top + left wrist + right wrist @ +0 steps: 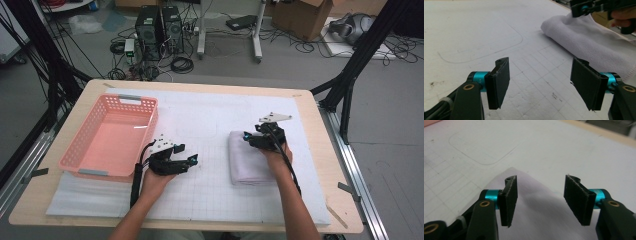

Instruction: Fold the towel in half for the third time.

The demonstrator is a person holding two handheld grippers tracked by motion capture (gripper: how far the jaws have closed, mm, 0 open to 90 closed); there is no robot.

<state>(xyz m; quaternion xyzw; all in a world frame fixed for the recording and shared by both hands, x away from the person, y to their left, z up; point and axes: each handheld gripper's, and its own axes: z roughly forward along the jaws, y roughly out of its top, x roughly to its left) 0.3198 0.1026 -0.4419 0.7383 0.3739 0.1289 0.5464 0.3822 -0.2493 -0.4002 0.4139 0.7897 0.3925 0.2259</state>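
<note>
White gridded mat [210, 190]; your right gripper [540, 202] stood parted, empty, over folded towel [250, 160]; left gripper [540, 85] wide, empty; basket [82, 160] waited; best grip: folded edge, layers together.

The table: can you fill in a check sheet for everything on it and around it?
Surface: white gridded mat on a wooden table.
Job's things: folded white towel on the mat.
Clutter: pink basket, nothing in it.
Grippers: left tool open over bare mat; right tool open above the towel, pads not touching it.
Cables: one trails from each tool; more on the floor.
Surroundings: computer towers, cardboard box.
</note>
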